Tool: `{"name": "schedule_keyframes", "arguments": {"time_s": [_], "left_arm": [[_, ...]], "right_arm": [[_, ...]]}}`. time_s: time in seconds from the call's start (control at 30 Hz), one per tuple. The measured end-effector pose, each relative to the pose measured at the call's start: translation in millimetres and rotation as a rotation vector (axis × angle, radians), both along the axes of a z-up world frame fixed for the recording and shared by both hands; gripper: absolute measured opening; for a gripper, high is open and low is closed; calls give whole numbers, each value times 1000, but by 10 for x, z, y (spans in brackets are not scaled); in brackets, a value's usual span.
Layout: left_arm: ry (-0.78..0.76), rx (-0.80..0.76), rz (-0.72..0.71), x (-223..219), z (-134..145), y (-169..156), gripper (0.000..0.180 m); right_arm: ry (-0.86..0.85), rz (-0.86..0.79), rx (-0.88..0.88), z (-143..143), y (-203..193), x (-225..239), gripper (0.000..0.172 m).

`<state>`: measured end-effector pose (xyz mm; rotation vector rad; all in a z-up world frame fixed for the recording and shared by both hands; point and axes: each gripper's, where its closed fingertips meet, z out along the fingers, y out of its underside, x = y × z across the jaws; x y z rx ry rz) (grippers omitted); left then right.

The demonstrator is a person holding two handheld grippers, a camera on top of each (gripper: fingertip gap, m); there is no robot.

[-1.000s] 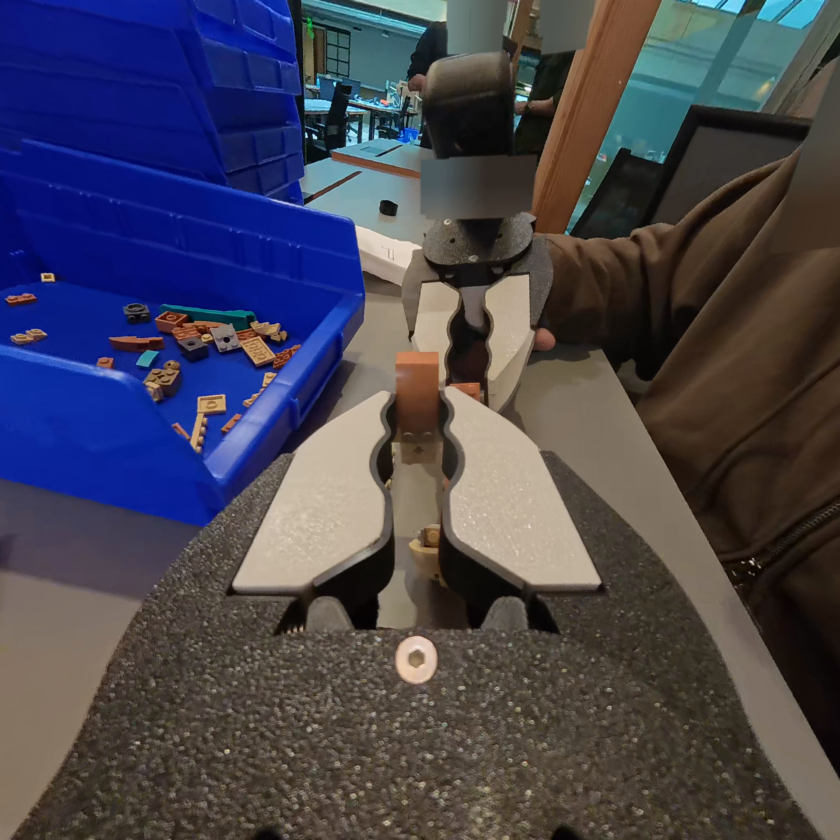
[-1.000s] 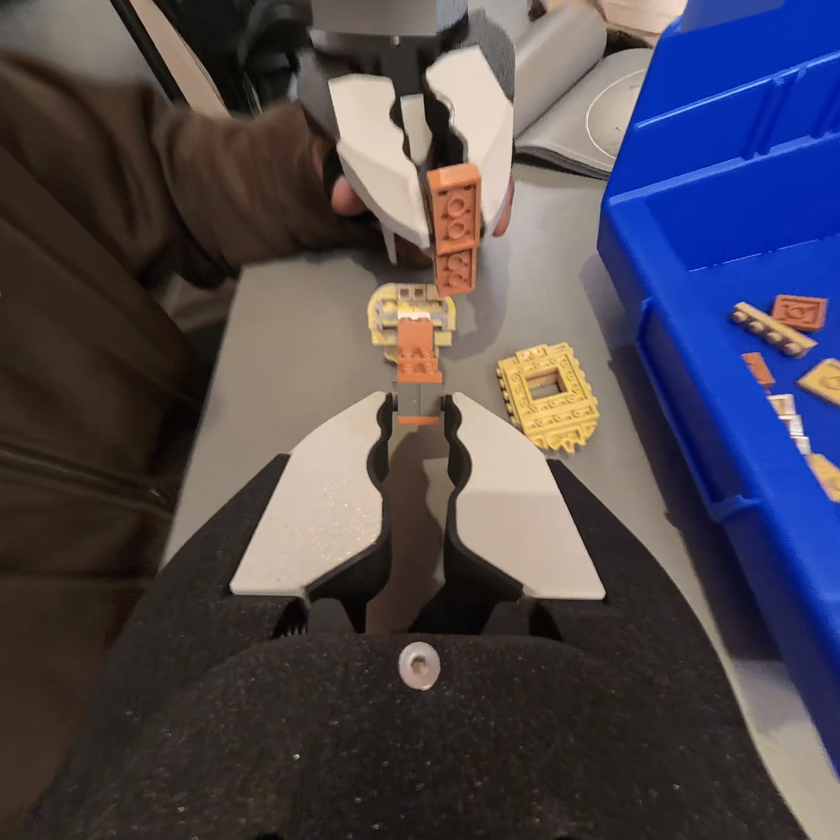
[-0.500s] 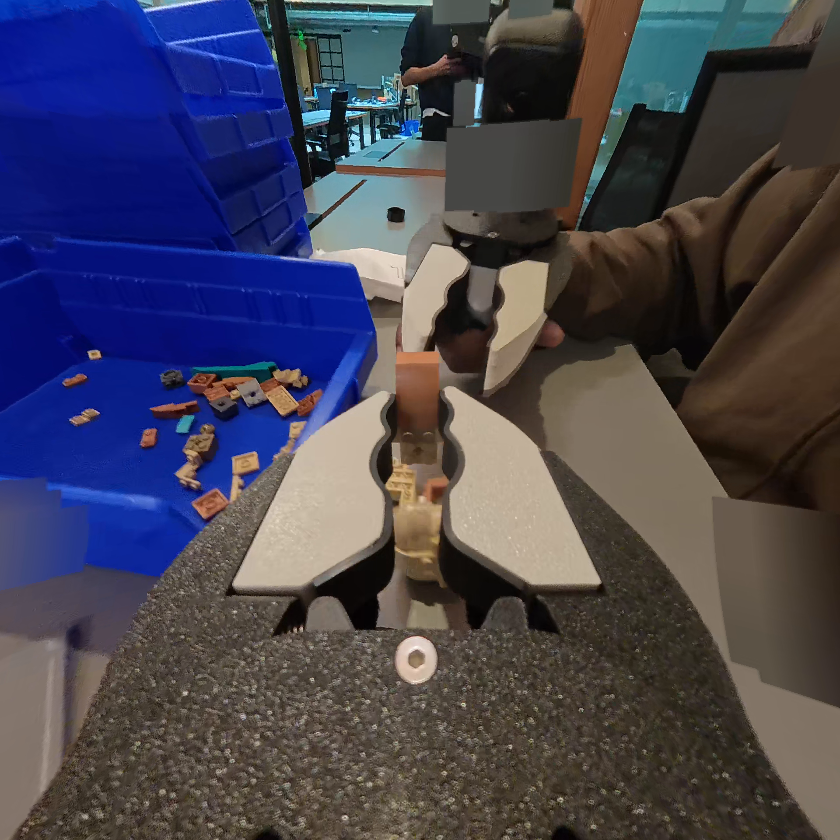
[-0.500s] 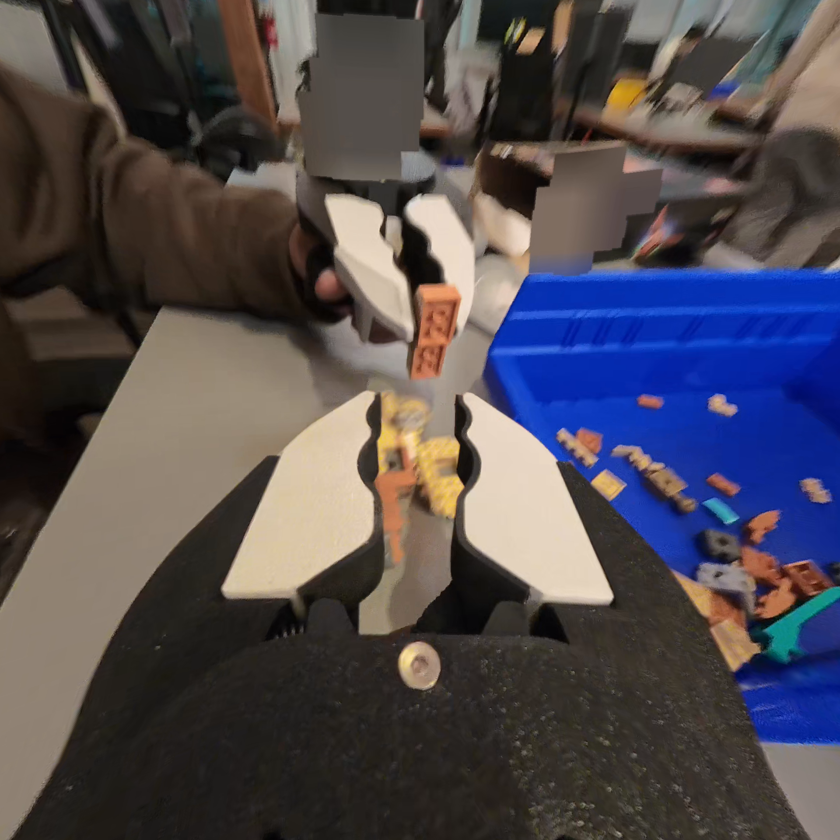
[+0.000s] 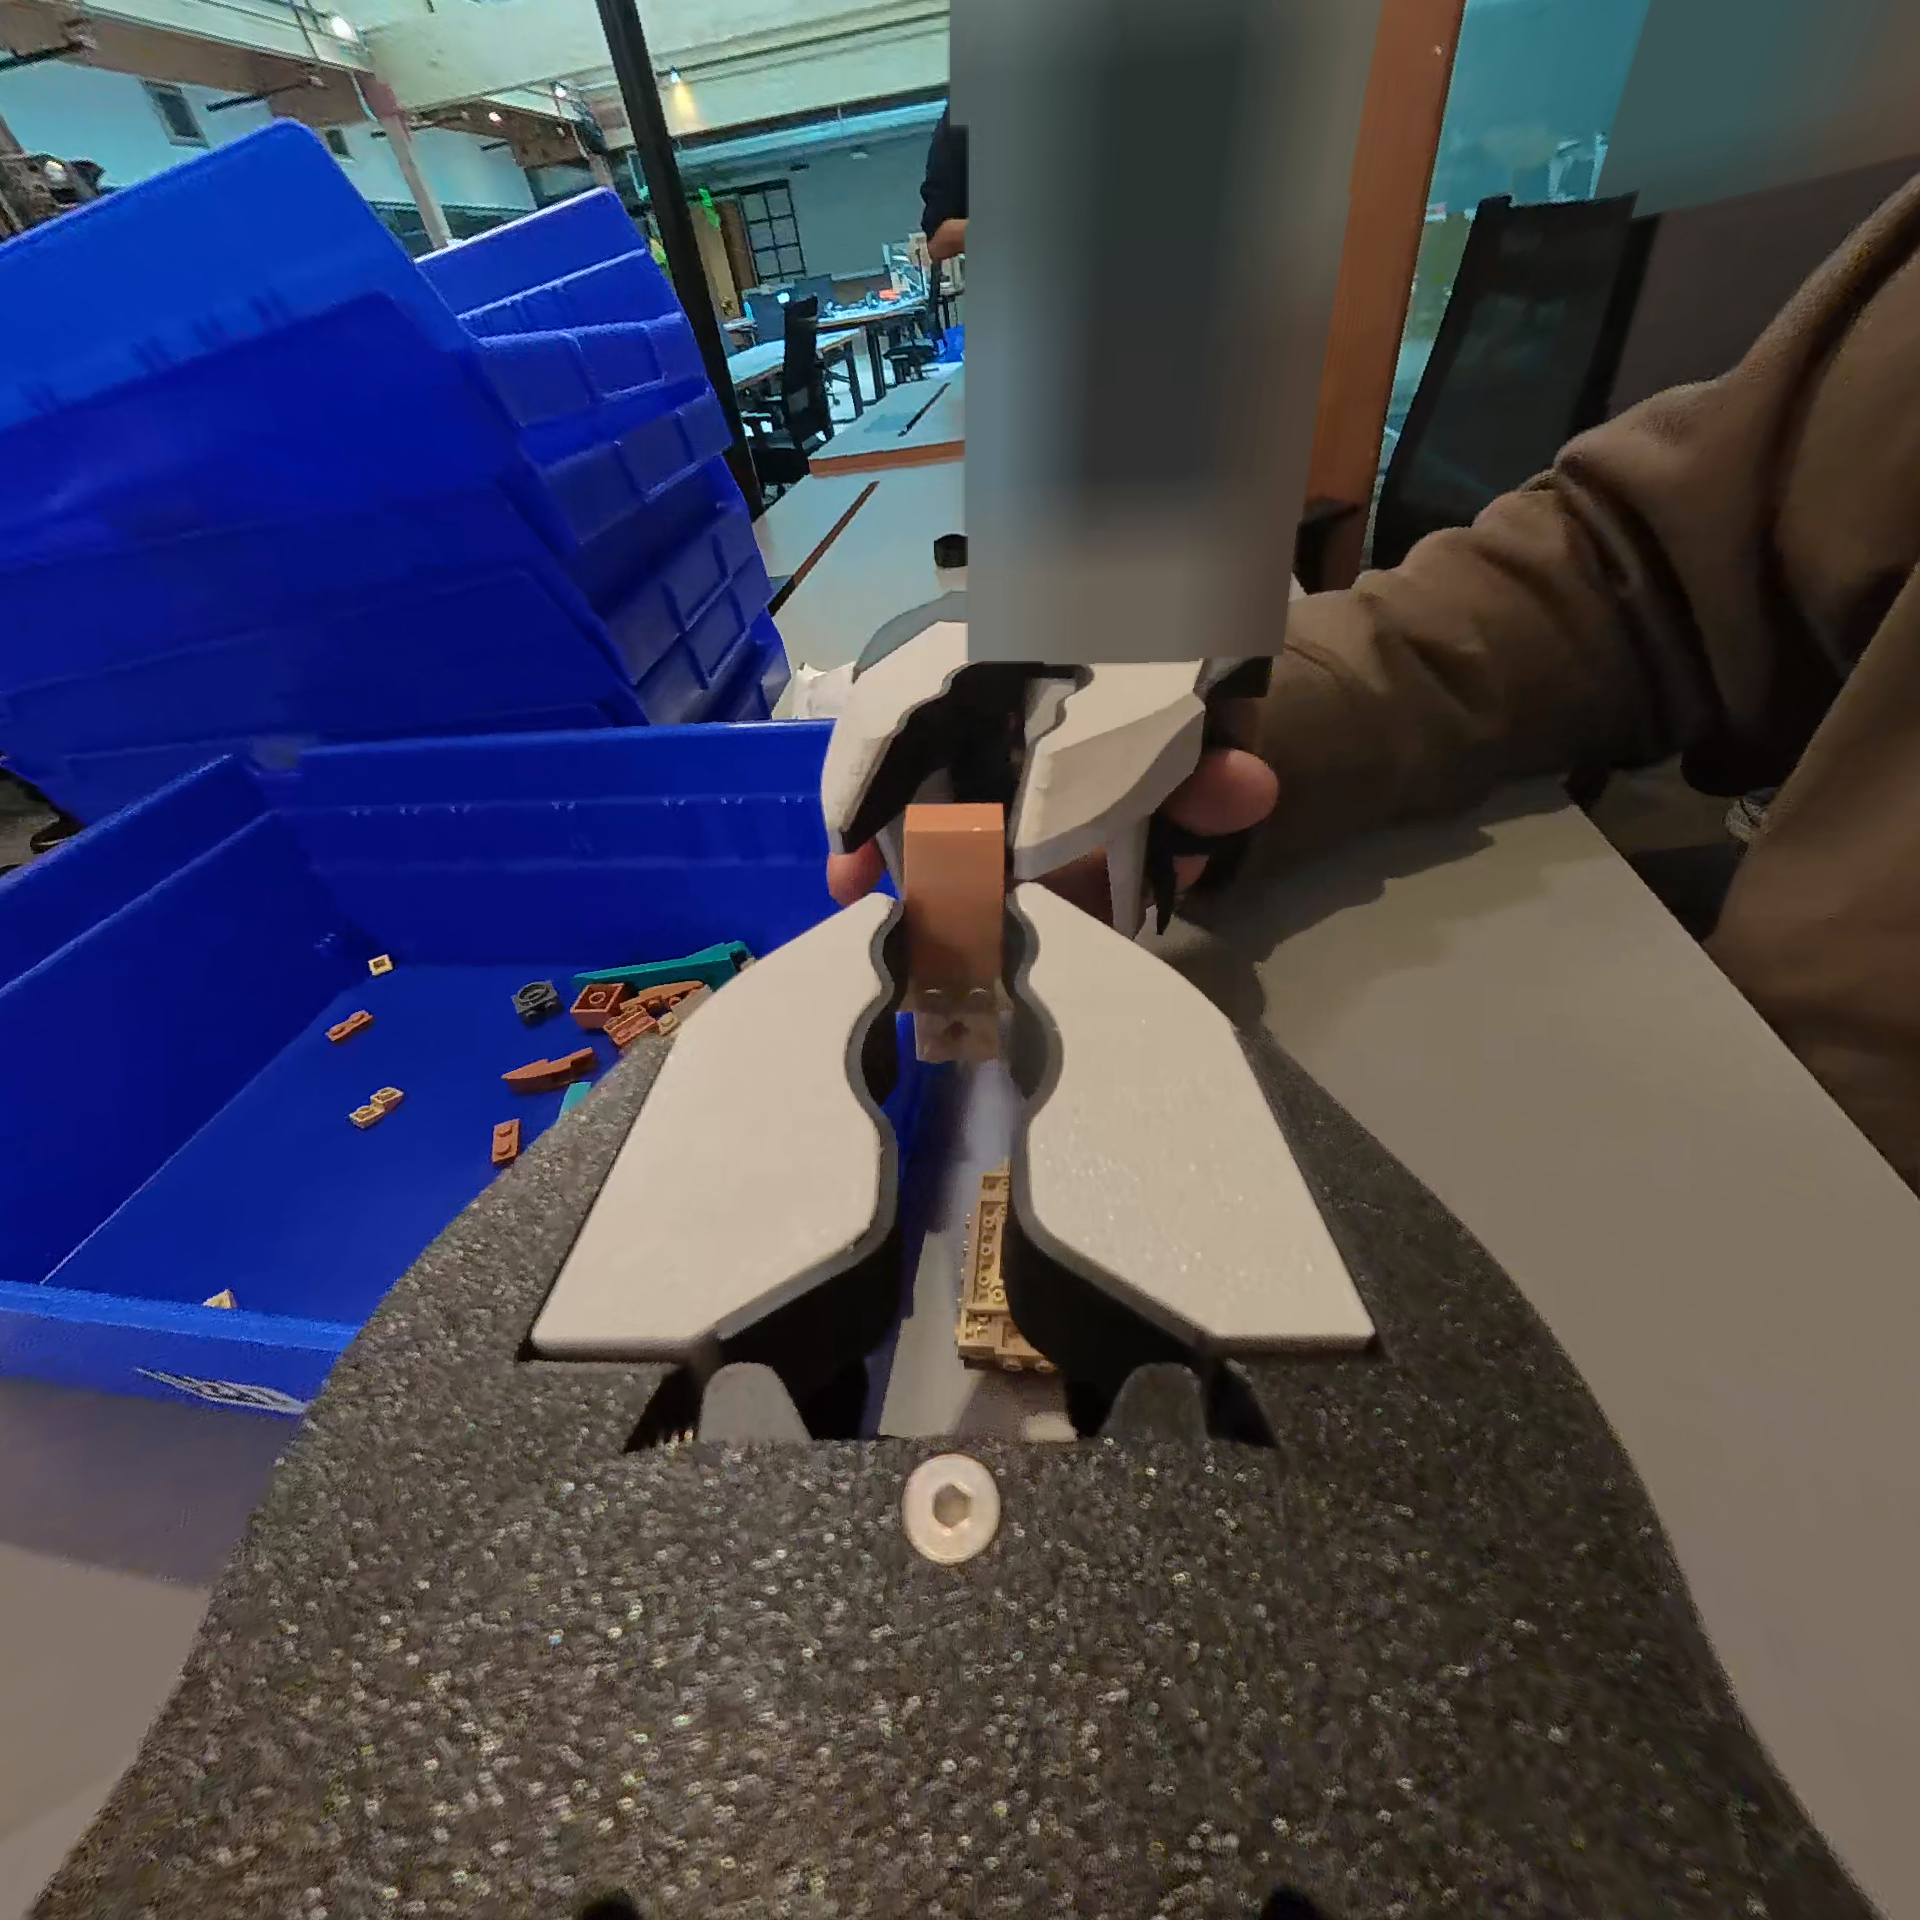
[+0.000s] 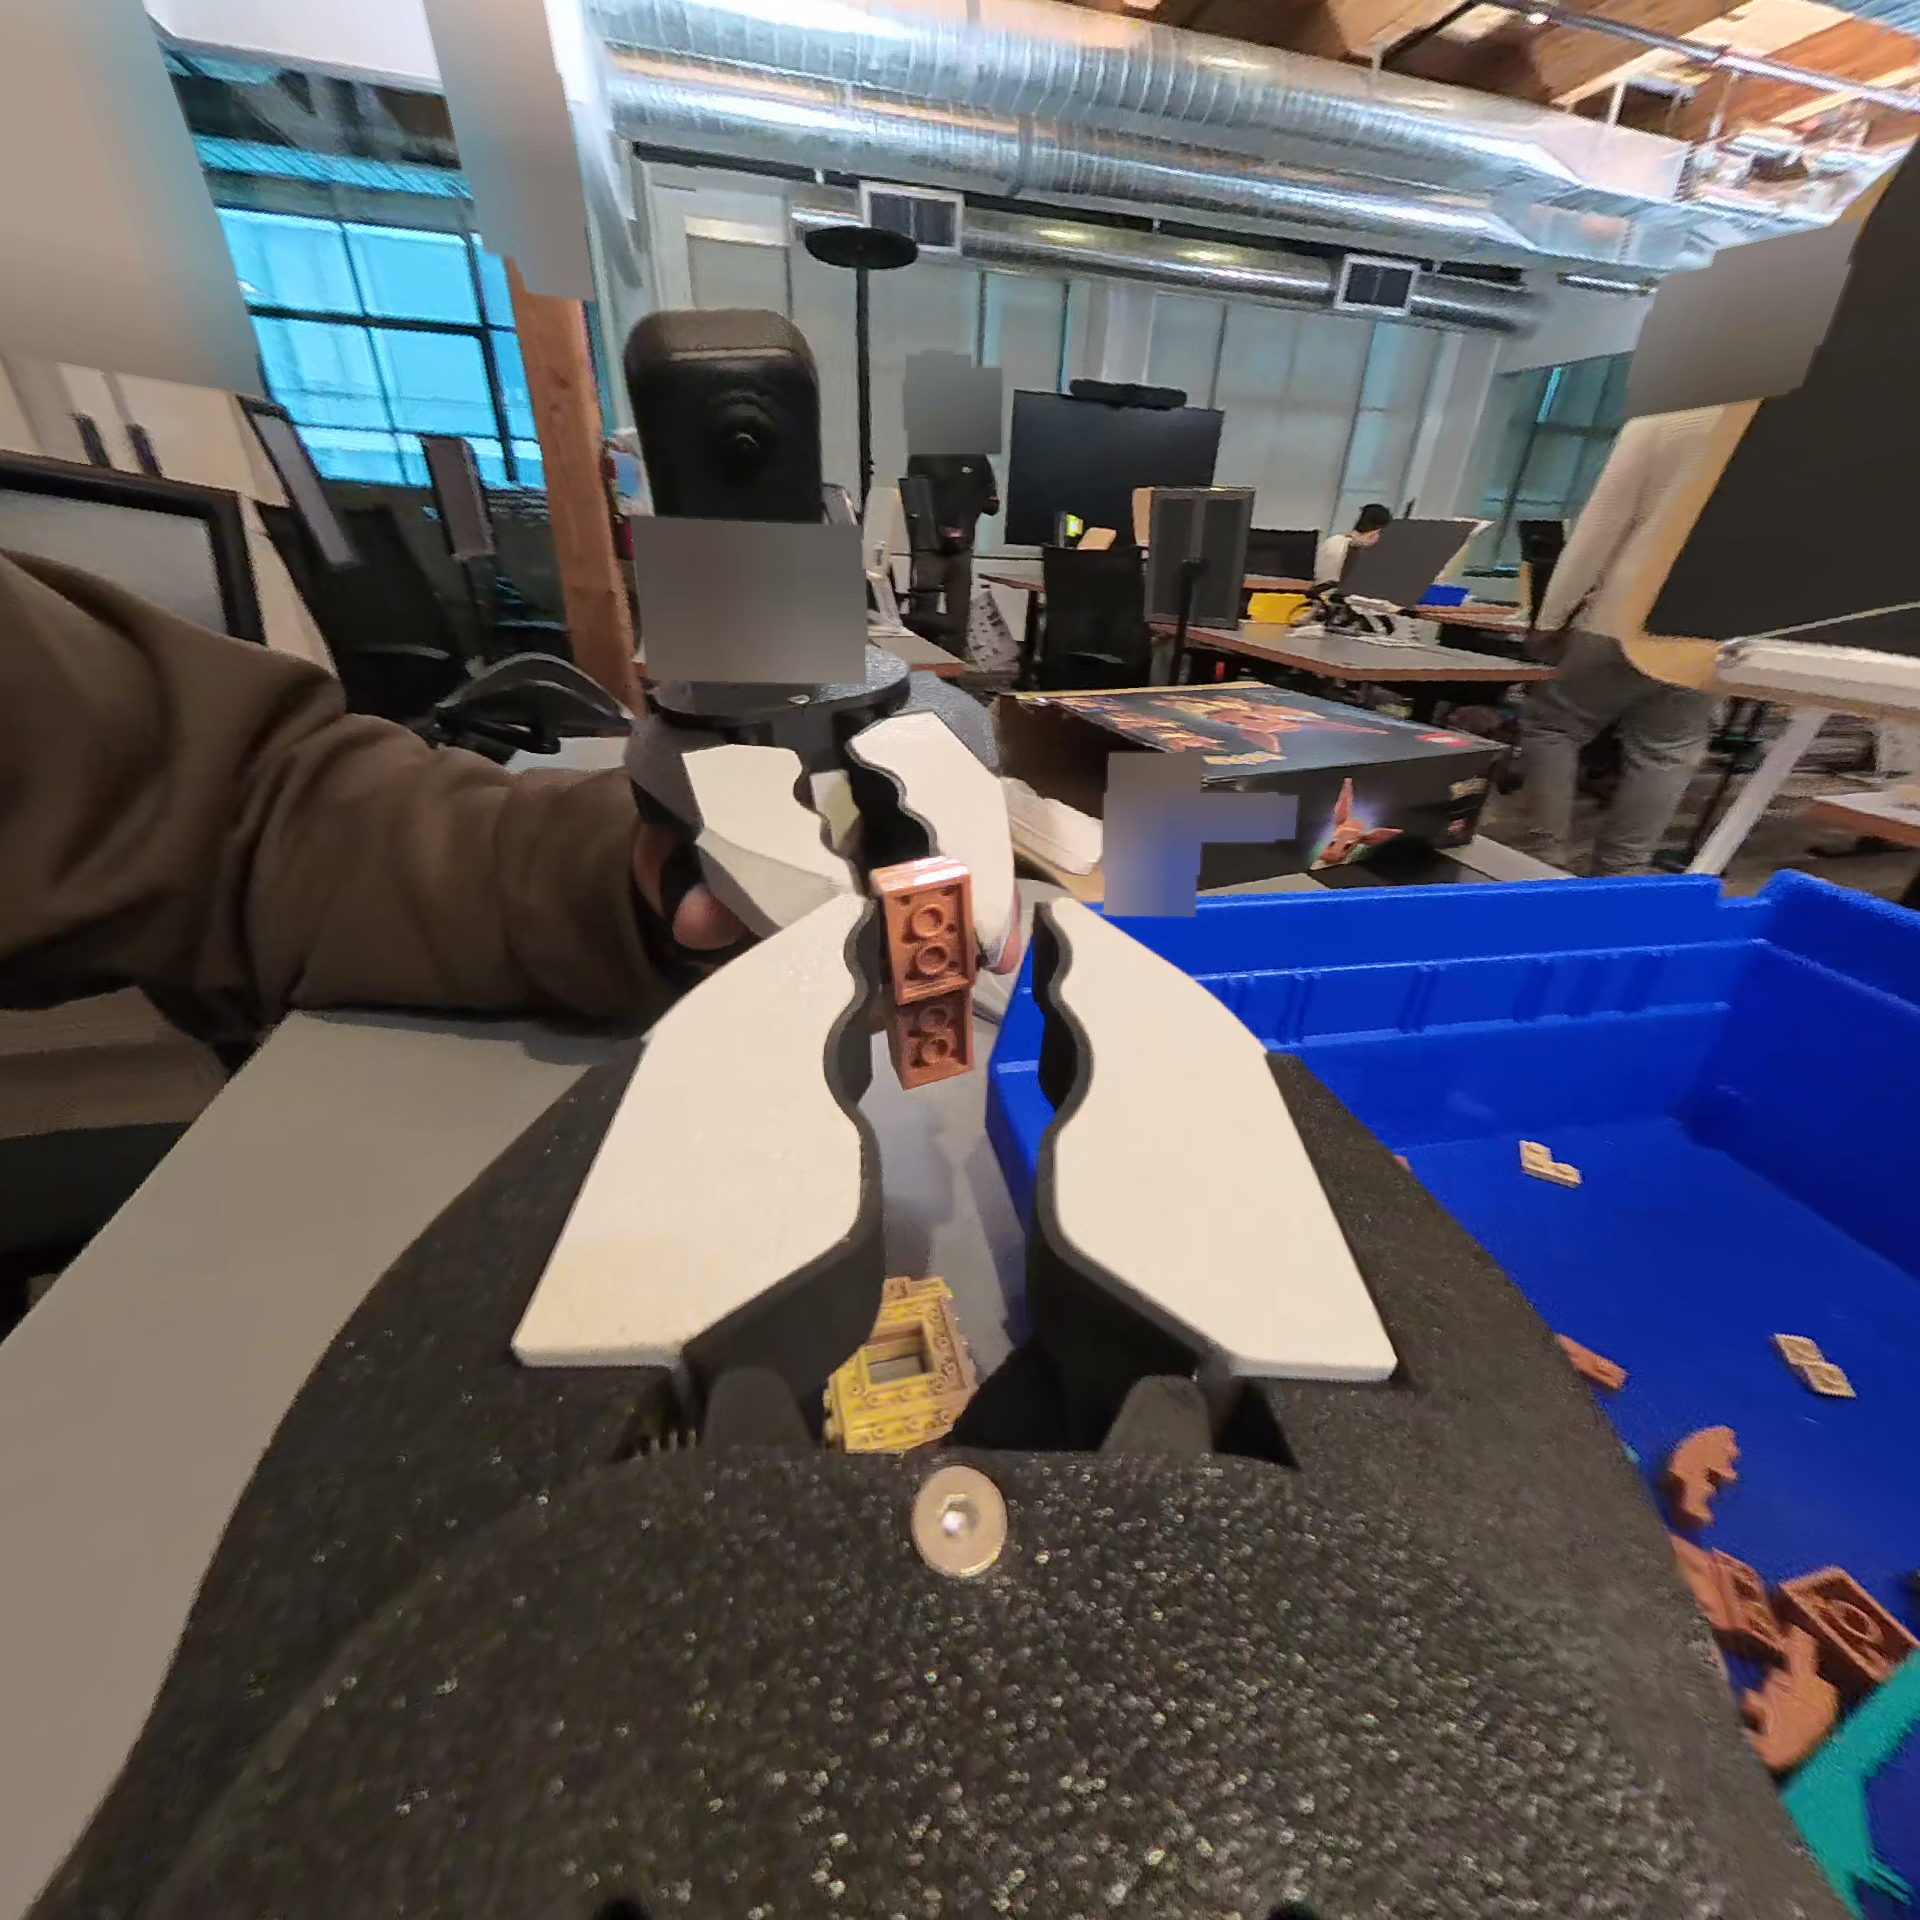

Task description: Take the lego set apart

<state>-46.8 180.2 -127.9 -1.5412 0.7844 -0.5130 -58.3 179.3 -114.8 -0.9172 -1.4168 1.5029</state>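
Above a grey tabletop (image 5: 1455, 1091), beside a blue bin (image 5: 260, 1039) of loose bricks, two hand-held tongs face each other. L tongs (image 5: 954, 935) are clamped on a reddish-brown brick stack (image 5: 951, 904), pads pressing both sides, stack standing upright w/ its top jutting past the tips. R tongs (image 6: 951, 977) stand apart, gripping nothing; the same brick stack (image 6: 925, 956) hangs just ahead of their tips, nearer the left finger. Yellow square frame piece (image 6: 902, 1371) lies on the tabletop below the R tongs. Brown sleeve (image 5: 1610, 582) at right.
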Motion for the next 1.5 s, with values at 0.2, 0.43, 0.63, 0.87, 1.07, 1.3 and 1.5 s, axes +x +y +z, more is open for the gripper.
{"name": "schedule_keyframes", "arguments": {"time_s": [0.2, 0.43, 0.63, 0.87, 1.07, 1.3, 1.5], "left_arm": [[2, -46, -57, 10, -86, -40, 16], [20, -80, -93, 65, -171, -52, 16], [-55, -103, -137, 71, -129, -84, 16], [-198, -157, -158, 75, -77, -67, 16], [-238, -194, -165, 63, -98, -67, 16], [-285, -230, -202, 100, -98, -101, 16], [-323, -270, -250, 151, -94, -151, 16]], "right_arm": [[-17, 108, -73, -72, -66, 31, 23], [-61, 155, -60, -152, -118, 74, 16], [-76, 155, -23, -159, -127, 102, 16], [-72, 141, -39, -121, -101, 105, 16], [-104, 136, -39, -171, -94, 107, 16], [-118, 162, -9, -187, -122, 154, 16], [-123, 197, 19, -191, -167, 211, 16]]}}
